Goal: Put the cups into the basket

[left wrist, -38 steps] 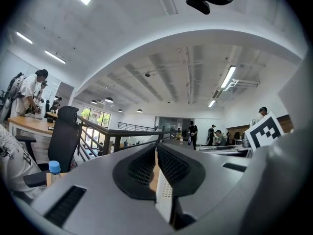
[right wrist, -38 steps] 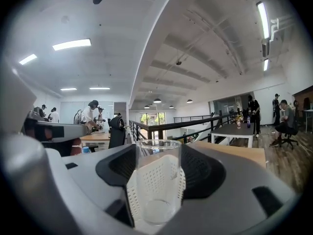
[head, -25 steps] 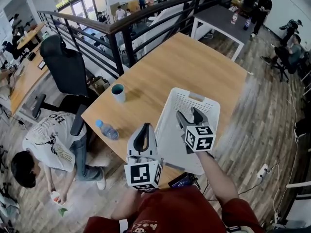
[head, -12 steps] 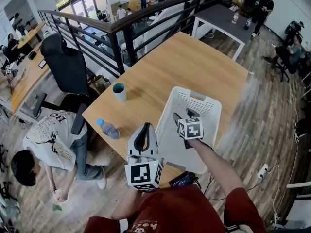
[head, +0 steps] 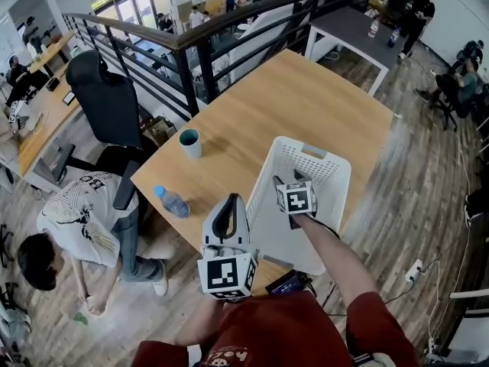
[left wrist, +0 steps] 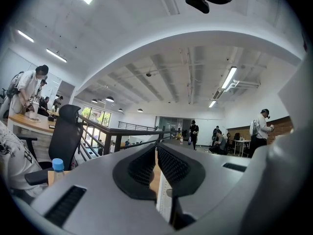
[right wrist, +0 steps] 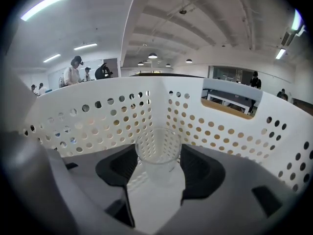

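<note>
While the left tongs [head: 226, 214] sit pressed together with nothing in them, the right tongs [head: 287, 180] pinch a clear cup [right wrist: 157, 151] inside the white basket [head: 330, 176].
At centre left a teal cup [head: 189, 142] stands on the wooden worktop [head: 283, 105], a water bottle [head: 173, 202] lying below it near the edge; the clear cup is upright, low between the perforated walls.

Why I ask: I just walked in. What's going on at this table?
A person holds a gripper in each hand. The right gripper has its jaws shut on a clear cup, down inside the white basket on the table. The left gripper is shut and empty, held beside the basket. A teal cup stands on the table, not yet in the basket.
</note>
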A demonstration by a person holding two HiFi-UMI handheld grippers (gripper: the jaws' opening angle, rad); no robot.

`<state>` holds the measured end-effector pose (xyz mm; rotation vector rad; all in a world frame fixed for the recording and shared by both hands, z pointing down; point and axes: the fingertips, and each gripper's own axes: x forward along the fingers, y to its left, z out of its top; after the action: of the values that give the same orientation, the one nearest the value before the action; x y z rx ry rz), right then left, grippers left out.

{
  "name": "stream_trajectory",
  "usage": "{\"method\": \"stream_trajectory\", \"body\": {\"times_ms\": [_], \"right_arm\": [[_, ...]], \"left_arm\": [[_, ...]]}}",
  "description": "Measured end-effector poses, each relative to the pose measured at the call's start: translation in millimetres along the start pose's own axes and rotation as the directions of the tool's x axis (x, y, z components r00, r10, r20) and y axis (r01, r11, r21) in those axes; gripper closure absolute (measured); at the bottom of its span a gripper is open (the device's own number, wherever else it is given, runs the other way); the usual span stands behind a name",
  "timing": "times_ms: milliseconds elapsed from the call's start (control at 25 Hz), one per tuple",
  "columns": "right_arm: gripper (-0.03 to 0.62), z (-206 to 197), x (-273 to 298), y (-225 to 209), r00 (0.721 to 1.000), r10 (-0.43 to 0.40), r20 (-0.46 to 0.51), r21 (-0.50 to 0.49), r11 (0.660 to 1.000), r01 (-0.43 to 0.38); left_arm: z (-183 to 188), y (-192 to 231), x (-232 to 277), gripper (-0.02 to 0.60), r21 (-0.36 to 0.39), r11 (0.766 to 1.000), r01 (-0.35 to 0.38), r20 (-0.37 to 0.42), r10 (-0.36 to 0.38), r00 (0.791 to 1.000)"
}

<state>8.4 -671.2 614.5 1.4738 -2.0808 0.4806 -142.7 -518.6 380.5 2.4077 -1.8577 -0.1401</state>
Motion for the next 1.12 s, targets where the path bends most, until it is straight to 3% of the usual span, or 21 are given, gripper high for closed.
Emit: {"method": "stream_trajectory", "body": {"times_ms": [640,880,1120], "right_arm": [[0.313,-3.8,-0.6,1.2,0.999,-0.034,0.004,0.023,0.999,0.034],[0.313,-3.9,-3.3,-0.2,0.999,-0.023,0.031,0.076,0.997,0.020],[0.310,4.1,-8.4,-1.3,0.997,-0.039,0.069,0.052,0.998,0.036]], "left_arm": [[-1.2,-0.8,0.5,0.560,-0.004,1.000,0.003,-0.002,-0.003,1.000],[-1.2,-1.4,0.0,0.560,-0.006,1.000,0.003,-0.003,-0.003,1.000],[-1.3,-3.3,0.4,0.560,-0.007,1.000,0.009,0.000,-0.009,1.000]]}}
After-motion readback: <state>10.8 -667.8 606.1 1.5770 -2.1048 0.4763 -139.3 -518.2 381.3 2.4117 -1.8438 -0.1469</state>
